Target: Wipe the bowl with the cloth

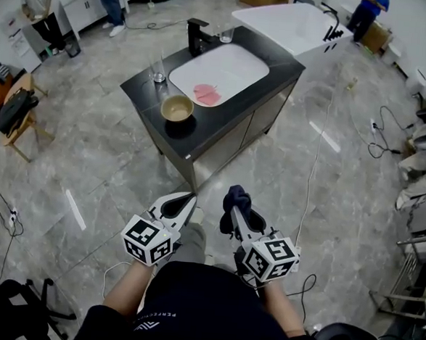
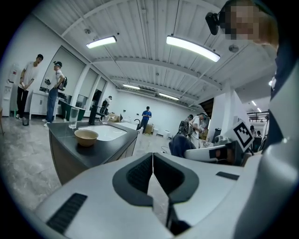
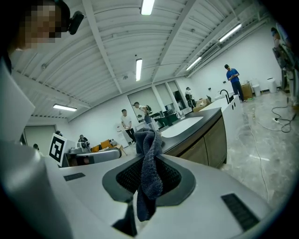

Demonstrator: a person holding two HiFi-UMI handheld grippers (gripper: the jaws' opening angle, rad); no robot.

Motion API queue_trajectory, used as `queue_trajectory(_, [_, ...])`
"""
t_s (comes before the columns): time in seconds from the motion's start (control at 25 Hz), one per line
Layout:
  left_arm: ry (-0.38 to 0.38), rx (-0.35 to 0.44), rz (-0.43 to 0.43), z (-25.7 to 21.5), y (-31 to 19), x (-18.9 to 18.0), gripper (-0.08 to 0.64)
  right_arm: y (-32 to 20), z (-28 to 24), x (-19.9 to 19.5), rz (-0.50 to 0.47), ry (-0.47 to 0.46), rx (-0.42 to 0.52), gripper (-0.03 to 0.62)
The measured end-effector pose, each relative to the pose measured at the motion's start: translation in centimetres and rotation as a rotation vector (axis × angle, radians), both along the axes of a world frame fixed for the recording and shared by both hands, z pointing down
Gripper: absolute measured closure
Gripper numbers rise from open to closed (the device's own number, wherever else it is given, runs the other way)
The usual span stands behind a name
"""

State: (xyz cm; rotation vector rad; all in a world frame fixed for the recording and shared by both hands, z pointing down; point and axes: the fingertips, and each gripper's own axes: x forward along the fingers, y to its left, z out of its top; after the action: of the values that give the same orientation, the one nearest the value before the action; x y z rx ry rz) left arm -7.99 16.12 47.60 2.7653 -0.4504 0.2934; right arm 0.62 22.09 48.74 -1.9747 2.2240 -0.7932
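Stands well back from a dark counter (image 1: 209, 125), with both grippers held low out front, side by side and apart. Holds the left gripper (image 1: 189, 198) with its jaws pressed together and nothing between them. Pinches a dark blue cloth (image 1: 237, 198) in the right gripper (image 1: 233, 212), jaws closed on its middle, one end bunched above the pads and the other hanging below. Leaves the tan bowl (image 1: 177, 109) upright on the counter near its front corner, just beside the white sink (image 1: 228, 61) and well apart from both grippers. Faces a pink thing (image 1: 207, 94) lying in the sink, a clear glass (image 1: 157, 71) near the bowl, and a black tap (image 1: 197, 35) at the sink's far edge.
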Motion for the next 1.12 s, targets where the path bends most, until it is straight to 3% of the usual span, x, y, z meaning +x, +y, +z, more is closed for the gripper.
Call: queue_trajectory(1.12, [-0.057,-0.024,-0.027,1.5,-17.6,3.2,0.549,-18.2,-0.4,3.7,-0.069,0.013,-0.05,0.523])
